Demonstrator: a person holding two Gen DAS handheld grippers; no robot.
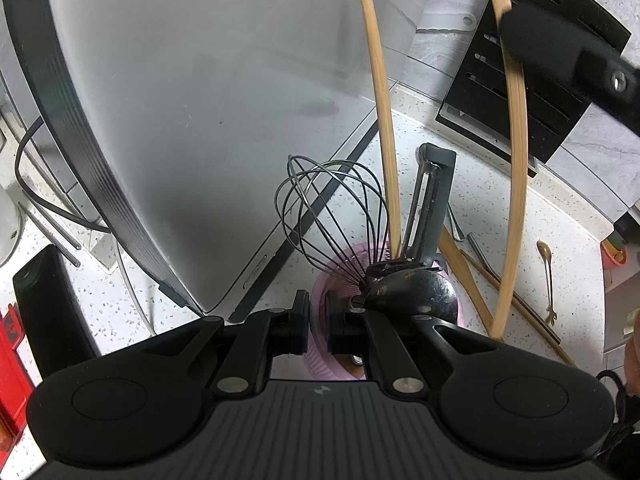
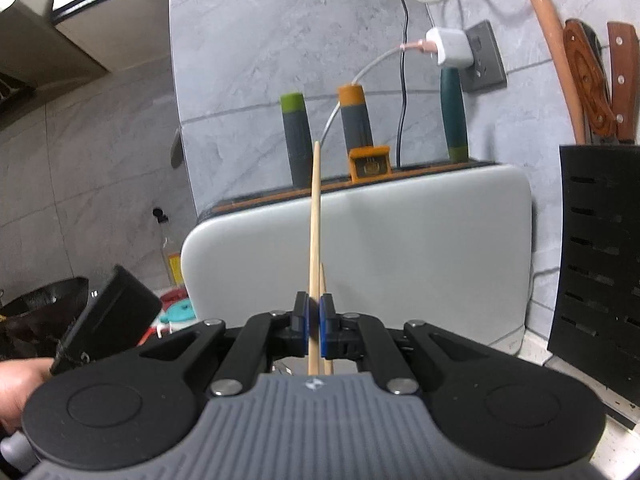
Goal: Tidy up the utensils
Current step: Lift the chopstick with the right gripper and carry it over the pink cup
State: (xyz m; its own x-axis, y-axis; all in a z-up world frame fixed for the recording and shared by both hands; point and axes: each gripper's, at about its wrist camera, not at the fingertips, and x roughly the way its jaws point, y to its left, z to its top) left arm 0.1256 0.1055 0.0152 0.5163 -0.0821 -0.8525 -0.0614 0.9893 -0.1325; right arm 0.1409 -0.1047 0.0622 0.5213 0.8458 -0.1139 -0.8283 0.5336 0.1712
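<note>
Your right gripper (image 2: 314,320) has its blue pads pinched tight on a bamboo chopstick (image 2: 315,240), which stands nearly upright through the jaws, with a second stick tip (image 2: 323,276) showing just behind it; whether that one is gripped too, you cannot tell from here. Holding it near mid-length, upright, looks meant to let the lower end drop straight into the holder. Your left gripper (image 1: 317,322) is drawn almost closed, and its pads sit at the rim of the pink ribbed cup (image 1: 320,364); they seem to nip that rim to steady the cup, though the contact itself is hard to see. Inside the cup stand a wire whisk (image 1: 332,216), a grey peeler (image 1: 434,200), a dark ladle bowl (image 1: 416,288) and one chopstick (image 1: 380,112) already leaning upward. In the left view the stick you carry (image 1: 516,184) hangs to the right of the cup, outside it. More chopsticks (image 1: 476,280) and a small gold spoon (image 1: 548,280) lie on the speckled counter (image 1: 240,300) just beyond. A black slotted knife block (image 1: 532,92) stands behind, a grey appliance (image 1: 200,100) to the left.
</note>
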